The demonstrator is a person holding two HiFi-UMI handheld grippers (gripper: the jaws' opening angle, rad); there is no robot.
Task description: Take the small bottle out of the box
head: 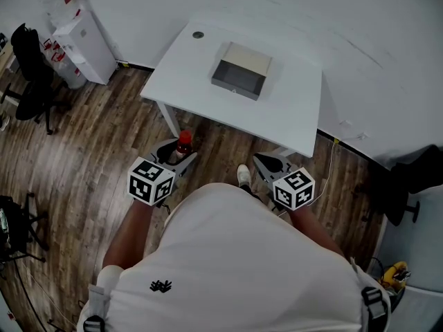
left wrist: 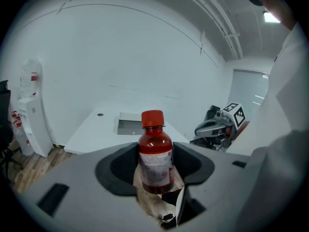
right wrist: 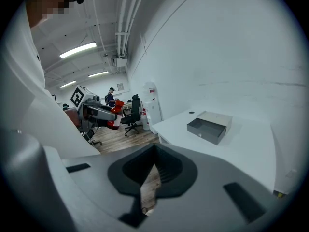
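The small bottle (head: 183,144) is dark red with a red cap and a white label, and it stands upright between the jaws of my left gripper (head: 178,154), which is shut on it over the wooden floor. In the left gripper view the bottle (left wrist: 155,158) fills the middle, with both pads against its sides. The grey box (head: 241,71) sits on the white table (head: 291,116) with its drawer pulled open; it looks empty. My right gripper (head: 266,163) hangs level with the left one, shut with nothing in it. The left gripper (right wrist: 99,114) with the bottle (right wrist: 116,117) also shows in the right gripper view.
I stand a step back from the table's front edge. A white water dispenser (head: 86,43) and a black office chair (head: 31,68) are at the far left. A round cable hole (head: 199,34) is in the table's back left corner. A shoe (head: 243,175) shows below.
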